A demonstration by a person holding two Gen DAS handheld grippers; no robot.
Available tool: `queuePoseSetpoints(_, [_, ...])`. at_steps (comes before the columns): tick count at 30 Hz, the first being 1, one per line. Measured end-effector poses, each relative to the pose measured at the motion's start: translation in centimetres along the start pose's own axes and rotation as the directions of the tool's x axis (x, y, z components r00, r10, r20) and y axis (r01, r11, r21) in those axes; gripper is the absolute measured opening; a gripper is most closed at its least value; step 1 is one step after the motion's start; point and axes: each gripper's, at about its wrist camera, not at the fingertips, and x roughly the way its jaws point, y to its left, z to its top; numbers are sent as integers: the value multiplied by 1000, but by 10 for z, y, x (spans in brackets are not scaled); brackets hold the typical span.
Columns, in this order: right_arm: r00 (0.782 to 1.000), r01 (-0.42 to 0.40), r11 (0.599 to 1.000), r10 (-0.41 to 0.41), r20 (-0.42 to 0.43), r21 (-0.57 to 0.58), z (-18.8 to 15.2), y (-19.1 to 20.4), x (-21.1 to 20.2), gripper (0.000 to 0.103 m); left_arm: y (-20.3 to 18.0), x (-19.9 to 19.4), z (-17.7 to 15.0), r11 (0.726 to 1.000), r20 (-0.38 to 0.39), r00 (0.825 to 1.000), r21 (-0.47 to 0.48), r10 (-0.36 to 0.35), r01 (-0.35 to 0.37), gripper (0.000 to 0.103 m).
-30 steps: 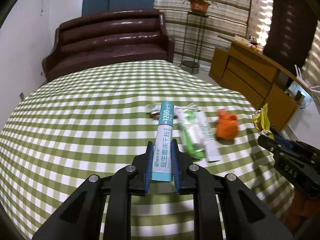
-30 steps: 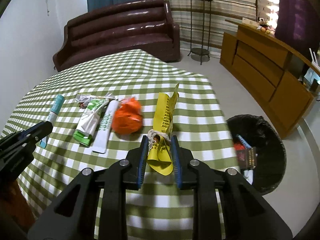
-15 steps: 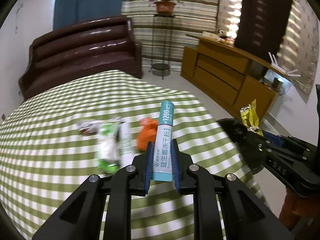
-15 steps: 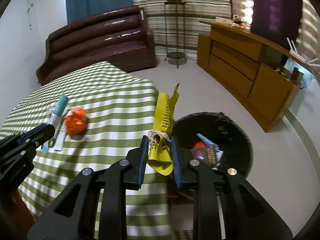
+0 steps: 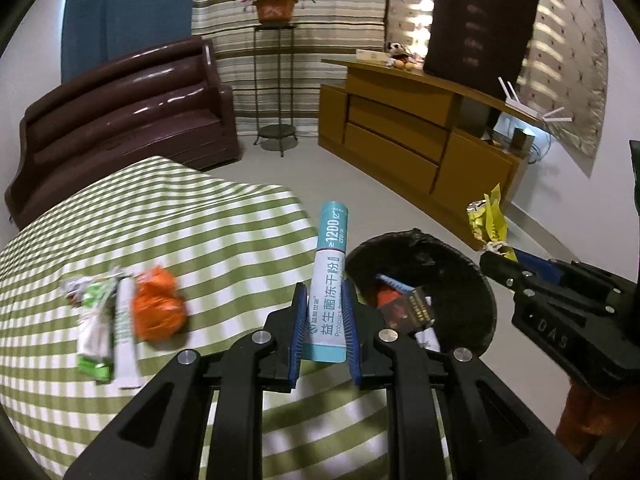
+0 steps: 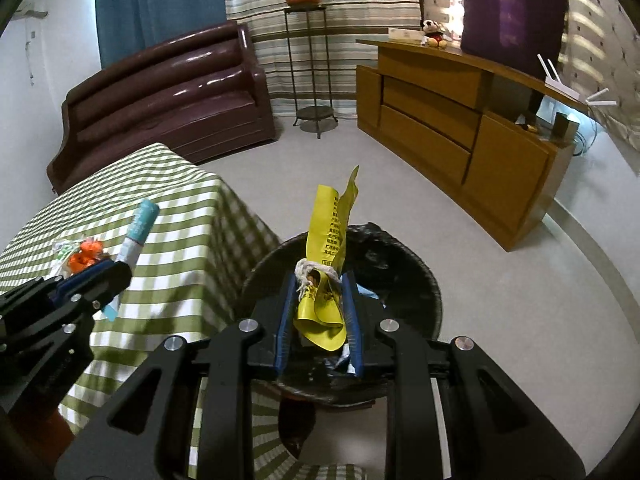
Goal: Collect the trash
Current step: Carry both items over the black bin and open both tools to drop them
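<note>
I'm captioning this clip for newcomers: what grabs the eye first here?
The left gripper clamps a teal-and-white tube at the green checked table's edge. The right gripper pinches a crumpled yellow wrapper over the black-lined trash bin. An orange wad waits on the table.

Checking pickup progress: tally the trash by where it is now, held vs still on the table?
Held in grippers: 2, teal sachet stick, yellow wrapper
On checked tablecloth: 3 discernible, orange crumpled bag, green-white packet, white strip
Total: 5

One teal tube (image 5: 329, 280), one yellow wrapper (image 6: 326, 276), one orange wad (image 5: 157, 310), one bin (image 5: 472, 276), two grippers.
</note>
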Motion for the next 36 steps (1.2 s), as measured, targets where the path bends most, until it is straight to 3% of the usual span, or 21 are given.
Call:
queuePoseSetpoints(22, [1000,3,997,-1,-26,79,2,-46,33,24,-51,50,17,997,-61,998,75,-6,10,20])
queuePoseSetpoints(25, [1000,-2,996,4,-29,91,1,-48,34,25,-54,53,18,997,-76,997,71,-1,7,28])
queuePoseSetpoints(27, [1000,0,996,3,-26,93,1,-51,34,34,-54,53,18,997,-79,997,70,-3,9,38])
queuePoseSetpoints(36, [1000,5,995,-3,-16,103,1,-53,32,38,-51,54,18,999,-76,997,51,4,0,50])
